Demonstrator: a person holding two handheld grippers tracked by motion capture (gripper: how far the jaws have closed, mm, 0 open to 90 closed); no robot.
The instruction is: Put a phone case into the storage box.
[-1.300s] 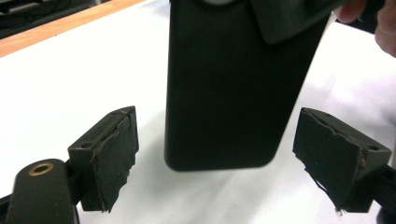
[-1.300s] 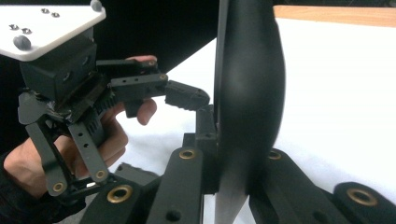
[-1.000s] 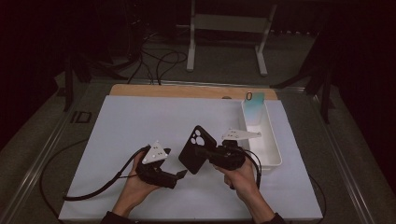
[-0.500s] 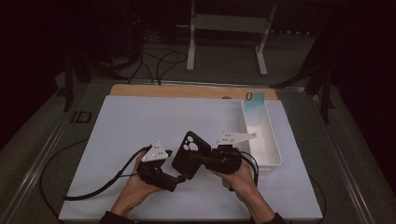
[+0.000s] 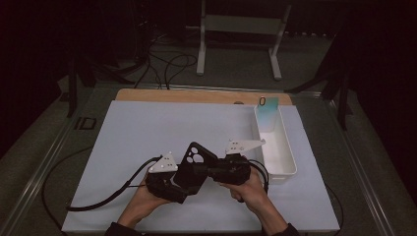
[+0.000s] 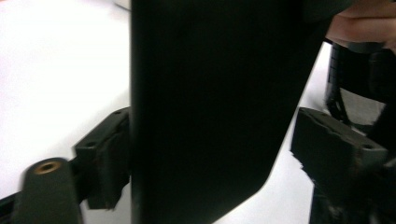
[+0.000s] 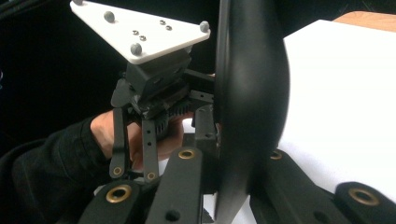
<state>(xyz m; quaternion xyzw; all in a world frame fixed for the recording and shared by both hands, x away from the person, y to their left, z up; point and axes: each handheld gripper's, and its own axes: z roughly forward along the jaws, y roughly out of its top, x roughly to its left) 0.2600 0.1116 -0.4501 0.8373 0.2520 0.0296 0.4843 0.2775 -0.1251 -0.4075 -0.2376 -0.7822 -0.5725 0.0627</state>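
A black phone case (image 5: 194, 164) with a camera cut-out is held up over the white mat between my two grippers. My right gripper (image 5: 200, 172) comes in from the right and is shut on the phone case (image 7: 252, 93), which stands edge-on between its jaws (image 7: 238, 158). My left gripper (image 5: 183, 189) sits at the case's lower left end. Its jaws stand either side of the phone case (image 6: 210, 107), the left one touching and the right one a little apart, so this gripper (image 6: 212, 154) is open. The left gripper's white plate (image 7: 140, 30) shows behind the case.
A long white tray (image 5: 290, 162) lies right of the hands, with a teal card (image 5: 268, 110) upright at its far end. The white mat (image 5: 147, 128) covers the table, a wooden strip (image 5: 196, 96) runs along its far edge, and a metal stand (image 5: 241, 24) stands behind.
The right gripper has carried the case left and down toward the left gripper. The case's lower end now sits between the left gripper's jaws.
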